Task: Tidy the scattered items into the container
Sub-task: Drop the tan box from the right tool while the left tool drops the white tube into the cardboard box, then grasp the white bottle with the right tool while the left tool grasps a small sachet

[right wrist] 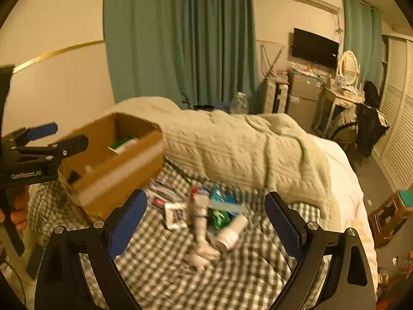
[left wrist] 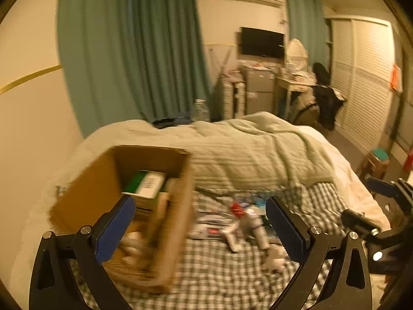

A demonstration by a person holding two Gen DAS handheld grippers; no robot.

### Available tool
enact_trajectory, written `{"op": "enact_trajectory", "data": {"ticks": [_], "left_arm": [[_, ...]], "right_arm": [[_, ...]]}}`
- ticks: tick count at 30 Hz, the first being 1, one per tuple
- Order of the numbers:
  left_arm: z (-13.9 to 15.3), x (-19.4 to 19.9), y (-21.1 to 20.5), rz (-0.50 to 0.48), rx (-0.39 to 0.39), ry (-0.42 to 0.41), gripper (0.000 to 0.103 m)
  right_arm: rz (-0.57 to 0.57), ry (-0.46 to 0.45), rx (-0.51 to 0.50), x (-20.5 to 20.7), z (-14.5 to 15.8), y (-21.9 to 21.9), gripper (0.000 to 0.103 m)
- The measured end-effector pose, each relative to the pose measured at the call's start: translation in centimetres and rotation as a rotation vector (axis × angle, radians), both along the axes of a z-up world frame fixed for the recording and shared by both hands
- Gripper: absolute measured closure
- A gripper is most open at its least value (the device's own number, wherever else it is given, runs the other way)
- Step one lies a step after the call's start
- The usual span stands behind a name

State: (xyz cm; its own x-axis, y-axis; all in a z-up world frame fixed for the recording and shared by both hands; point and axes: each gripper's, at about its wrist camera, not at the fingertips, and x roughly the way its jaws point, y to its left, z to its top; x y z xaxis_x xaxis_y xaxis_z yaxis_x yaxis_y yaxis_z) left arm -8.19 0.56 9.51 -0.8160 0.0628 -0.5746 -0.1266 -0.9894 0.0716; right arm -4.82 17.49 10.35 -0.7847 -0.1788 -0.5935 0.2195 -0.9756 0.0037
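Checkered bed (right wrist: 206, 271); person's hand (right wrist: 18, 206) only right-wrist-visible.

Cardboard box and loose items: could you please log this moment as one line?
box: part-filled | items: loose on bed | left tongs: open, empty | right tongs: open, empty

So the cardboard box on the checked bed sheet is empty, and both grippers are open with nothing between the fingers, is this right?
Not quite: the cardboard box is not empty. The left wrist view shows a green and white carton inside it. The rest holds: it sits on the checked bed sheet, and the left gripper and right gripper are open, holding nothing.
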Motion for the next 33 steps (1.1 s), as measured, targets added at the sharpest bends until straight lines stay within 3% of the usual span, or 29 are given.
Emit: {"op": "enact_trajectory", "data": {"ticks": [6, 15, 21, 24, 27, 32, 33], "left_arm": [[-4.9, -2.2, 4.8, -0.056, 0.012, -0.106, 0.0], [-14.1, -5.8, 6.6, 0.01, -0.017, -0.257, 0.0], [-18.5, -7.0, 5.8, 0.047, -0.098, -0.279, 0.0], [-20.1, -7.9, 5.3, 0.045, -0.103, -0.278, 0.0], [-21.1, -8.9, 4.6, 0.039, -0.072, -0.29, 0.0], [-22.2, -10.3, 3.5, 0.027, 0.03, -0.32, 0.017], [-22.5, -10.5, 3.4, 0.018, 0.051, -0.322, 0.025]], "right_arm": [[-0.039, -0.062, 0.005, 0.1, -3.5, 3.4, 0.01], [-0.079, -0.146, -0.108, -1.2, -8.6, 6.5, 0.01], [-0.091, -0.233, -0.112, -4.5, -13.0, 5.0, 0.014], [-0.104, -0.274, -0.11, -6.8, -14.7, 3.8, 0.025], [-0.152, -0.326, -0.096, -9.2, -16.7, 3.1, 0.026], [-0.217, -0.382, -0.057, -11.6, -19.9, 2.6, 0.026], [-0.223, -0.377, -0.043, -11.6, -20.3, 2.5, 0.026]]}}
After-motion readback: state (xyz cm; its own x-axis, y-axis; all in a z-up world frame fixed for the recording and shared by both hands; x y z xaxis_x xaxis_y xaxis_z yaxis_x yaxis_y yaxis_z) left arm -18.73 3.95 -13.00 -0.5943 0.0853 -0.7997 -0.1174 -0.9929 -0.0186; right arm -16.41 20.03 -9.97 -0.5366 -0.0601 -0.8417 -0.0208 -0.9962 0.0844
